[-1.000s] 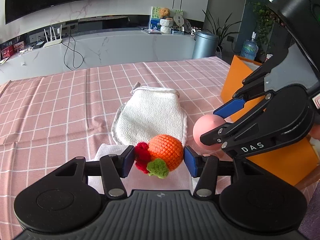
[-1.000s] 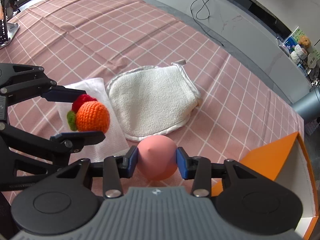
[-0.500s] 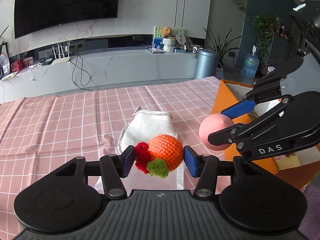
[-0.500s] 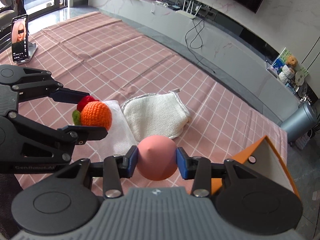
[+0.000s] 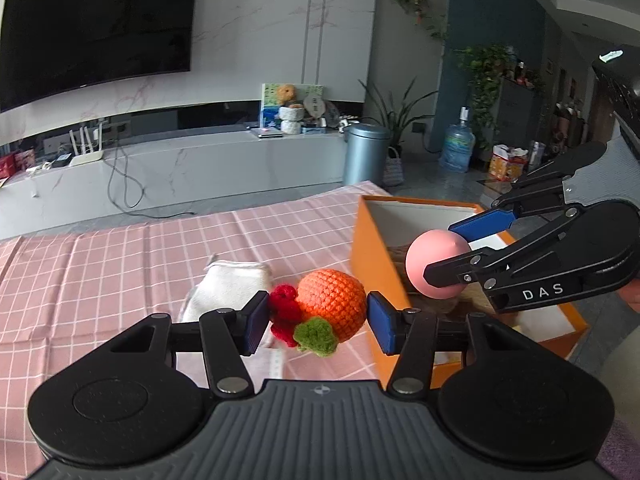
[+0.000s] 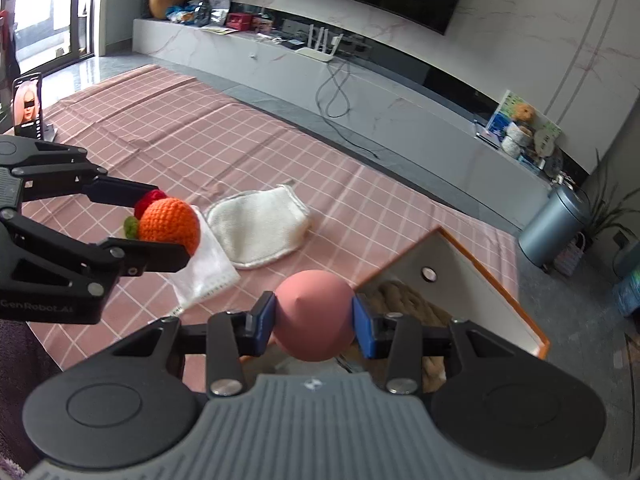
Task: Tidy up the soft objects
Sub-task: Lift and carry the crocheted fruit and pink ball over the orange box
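Both grippers have risen off the pink checked tablecloth (image 5: 100, 272) toward the open orange cardboard box (image 5: 372, 264); the right gripper (image 6: 314, 318) clamps the smooth pink foam ball (image 6: 316, 312) over the box's near wall, above coiled rope (image 6: 404, 300); the left gripper (image 5: 318, 320), just beside the box, pinches the orange crocheted fruit (image 5: 332, 304); an early release risks the ball rolling off.

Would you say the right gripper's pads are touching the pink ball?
Touching: the right wrist view shows both blue pads pressed against the pink ball, no gap either side.
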Demonstrator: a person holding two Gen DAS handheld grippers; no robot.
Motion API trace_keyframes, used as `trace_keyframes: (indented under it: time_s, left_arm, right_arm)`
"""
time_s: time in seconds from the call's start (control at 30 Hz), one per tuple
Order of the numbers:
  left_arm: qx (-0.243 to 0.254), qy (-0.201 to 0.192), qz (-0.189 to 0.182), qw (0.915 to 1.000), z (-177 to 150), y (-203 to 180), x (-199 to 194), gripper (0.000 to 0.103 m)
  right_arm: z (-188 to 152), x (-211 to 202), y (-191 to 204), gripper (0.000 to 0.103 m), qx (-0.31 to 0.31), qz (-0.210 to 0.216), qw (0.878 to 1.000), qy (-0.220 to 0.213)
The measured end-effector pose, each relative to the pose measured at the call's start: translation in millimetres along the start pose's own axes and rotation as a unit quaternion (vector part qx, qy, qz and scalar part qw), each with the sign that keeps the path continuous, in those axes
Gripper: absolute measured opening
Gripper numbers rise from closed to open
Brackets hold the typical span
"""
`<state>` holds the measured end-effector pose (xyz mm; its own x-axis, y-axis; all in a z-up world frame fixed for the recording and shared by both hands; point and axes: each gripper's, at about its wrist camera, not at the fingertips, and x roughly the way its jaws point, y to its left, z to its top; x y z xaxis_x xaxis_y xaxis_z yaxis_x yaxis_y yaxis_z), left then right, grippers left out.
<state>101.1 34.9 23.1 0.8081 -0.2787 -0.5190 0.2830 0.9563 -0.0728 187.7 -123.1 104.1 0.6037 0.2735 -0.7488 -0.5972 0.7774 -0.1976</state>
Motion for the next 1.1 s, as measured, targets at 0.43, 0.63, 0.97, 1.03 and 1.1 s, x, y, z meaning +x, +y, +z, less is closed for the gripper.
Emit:
trace_keyframes:
  time_s: [0.43, 0.63, 0.97, 1.03, 1.1]
  left_arm:
    - [0.073, 0.015, -0.067, 0.9950, 8.5, -65.9, 32.9, 0.060]
    - [0.114, 0.036, -0.095, 0.9883, 11.7, -96.1, 59.8, 0.060]
    - [0.181, 0.068, -0.106, 0.9754, 21.6, -132.7, 114.5, 0.060]
    - [0.202, 0.068, -0.104, 0.9715, 23.0, -138.2, 122.8, 0.060]
    - [0.218, 0.071, -0.098, 0.9683, 25.7, -142.8, 133.4, 0.060]
  right_arm:
    - [-58.7, -25.3, -50.7, 0.042, 0.077, -0.042, 0.996, 0.018]
    - [-76.7, -21.1, -69.5, 0.042, 0.098, -0.052, 0.993, 0.028]
    - [-88.5, 9.1, -101.1, 0.042, 0.097, -0.072, 0.992, 0.048]
    - [-88.0, 17.7, -107.8, 0.042, 0.091, -0.077, 0.992, 0.051]
    - [-86.7, 26.8, -114.9, 0.042, 0.085, -0.086, 0.991, 0.054]
